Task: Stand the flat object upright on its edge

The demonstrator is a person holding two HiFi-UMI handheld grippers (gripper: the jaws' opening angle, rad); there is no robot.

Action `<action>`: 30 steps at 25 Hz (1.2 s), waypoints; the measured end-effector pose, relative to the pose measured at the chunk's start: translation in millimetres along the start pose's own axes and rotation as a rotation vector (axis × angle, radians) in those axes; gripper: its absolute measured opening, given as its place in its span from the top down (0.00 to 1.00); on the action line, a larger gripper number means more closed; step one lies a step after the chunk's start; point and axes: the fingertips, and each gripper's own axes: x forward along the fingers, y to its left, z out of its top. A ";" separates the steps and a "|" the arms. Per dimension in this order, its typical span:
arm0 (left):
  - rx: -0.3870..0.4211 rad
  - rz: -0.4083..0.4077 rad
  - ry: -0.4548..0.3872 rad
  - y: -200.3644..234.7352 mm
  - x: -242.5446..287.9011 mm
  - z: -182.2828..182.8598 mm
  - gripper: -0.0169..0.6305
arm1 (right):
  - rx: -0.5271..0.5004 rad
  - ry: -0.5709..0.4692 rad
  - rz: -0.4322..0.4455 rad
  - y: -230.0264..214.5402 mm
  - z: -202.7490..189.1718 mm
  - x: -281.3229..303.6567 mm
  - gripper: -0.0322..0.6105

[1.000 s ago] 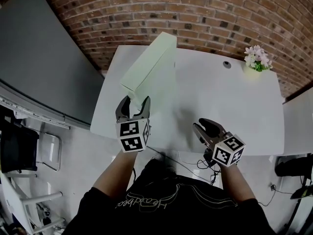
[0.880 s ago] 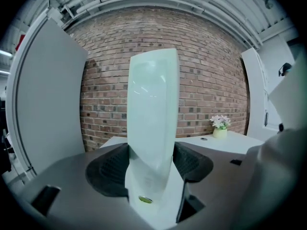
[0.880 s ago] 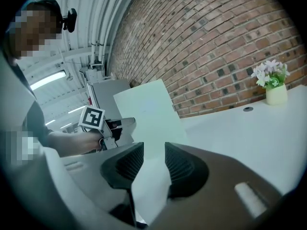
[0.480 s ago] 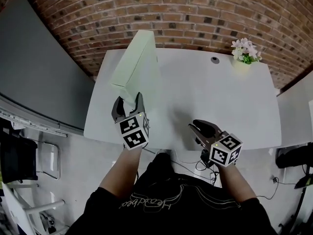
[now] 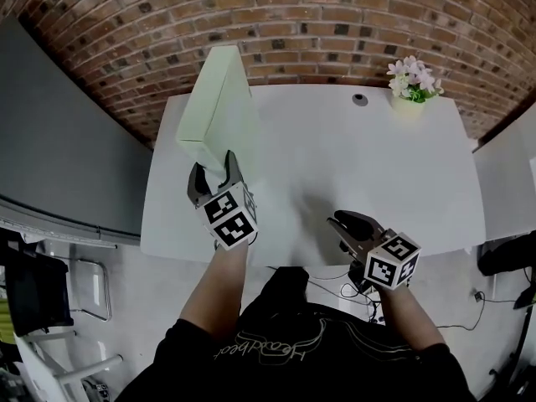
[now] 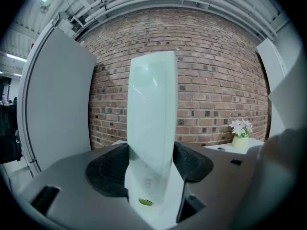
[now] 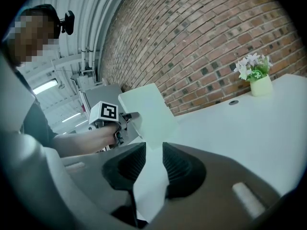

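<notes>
1. Reaching forward from the person's body, two bare forearms each carry one gripper. Both grippers point almost level with a slight downward tilt, and each bears one marker cube (image 5: 230,221) of black-and-white squares.
2. The right gripper (image 5: 342,222) hovers over the near edge of the table (image 5: 368,166), to the right of the flat box (image 5: 219,107) and well apart from it. Its jaws have just been closing, yet a narrow gap remains. Its ribbed black pads (image 7: 178,169) grasp nothing, and only white tabletop shows between them.
3. The left gripper (image 5: 212,172) sits farther in, at the table's left side. Its two ribbed pads are clamped on the near lower end of the flat box, one on each broad face.
4. There is one flat box, and it stands upright on a narrow edge at the table's left side, running away toward the wall. It is a pale mint slab, smooth and faintly glossy, with a small green oval mark (image 6: 145,202) low on its near end.
5. The table is white, smooth and rectangular, with one round dark grommet (image 5: 360,99) near its far edge.
6. One small pale pot of flowers (image 5: 409,86) stands at the far right corner.
7. Behind the table is a rough red brick wall (image 5: 293,23), and a plain grey panel (image 5: 59,141) stands to the left.
</notes>
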 end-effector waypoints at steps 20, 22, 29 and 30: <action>-0.001 0.023 -0.013 -15.2 70.9 19.9 0.53 | 0.082 0.003 -0.024 -48.1 17.9 30.7 0.94; 0.002 0.027 -0.012 -16.3 73.7 20.9 0.52 | 0.091 0.002 -0.026 -50.7 18.7 31.3 0.94; -0.013 -0.003 0.001 -21.2 76.6 21.0 0.52 | 0.100 0.004 -0.023 -55.5 16.7 24.8 0.94; -0.018 -0.008 0.004 -21.3 76.6 21.1 0.52 | 0.103 0.004 -0.024 -55.5 16.0 23.7 0.94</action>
